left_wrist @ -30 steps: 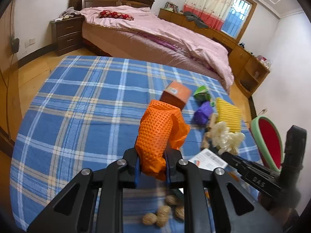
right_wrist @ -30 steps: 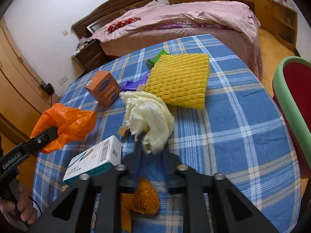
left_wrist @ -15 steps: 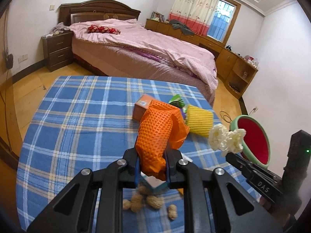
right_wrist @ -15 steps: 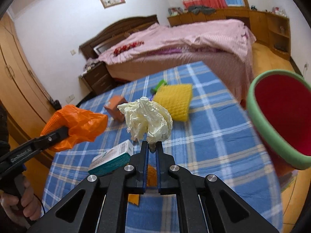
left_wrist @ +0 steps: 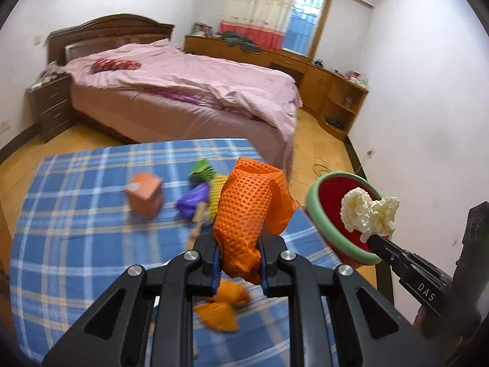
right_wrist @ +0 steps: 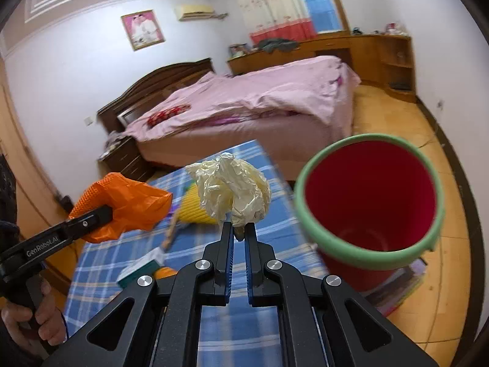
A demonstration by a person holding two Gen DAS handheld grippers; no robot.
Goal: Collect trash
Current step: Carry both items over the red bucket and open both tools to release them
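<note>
Closest in, the left gripper (left_wrist: 239,255) is clamped on an orange foam net (left_wrist: 246,206), and the right gripper (right_wrist: 238,234) pinches the tail of a crumpled cream wad (right_wrist: 233,191). A second ago both pieces were barely clear of the blue plaid tablecloth (left_wrist: 76,229); now they are carried high and swung toward the red bin (right_wrist: 369,202) with its green rim, whose open mouth lies just right of the wad, so both drops look near. Orange peel (left_wrist: 221,315) lies below the left jaws. Farther out an orange carton (left_wrist: 145,194), purple wrapper (left_wrist: 194,203), yellow foam net (right_wrist: 195,209) and green scrap (left_wrist: 201,169) await collection. Nothing blocks the bin.
</note>
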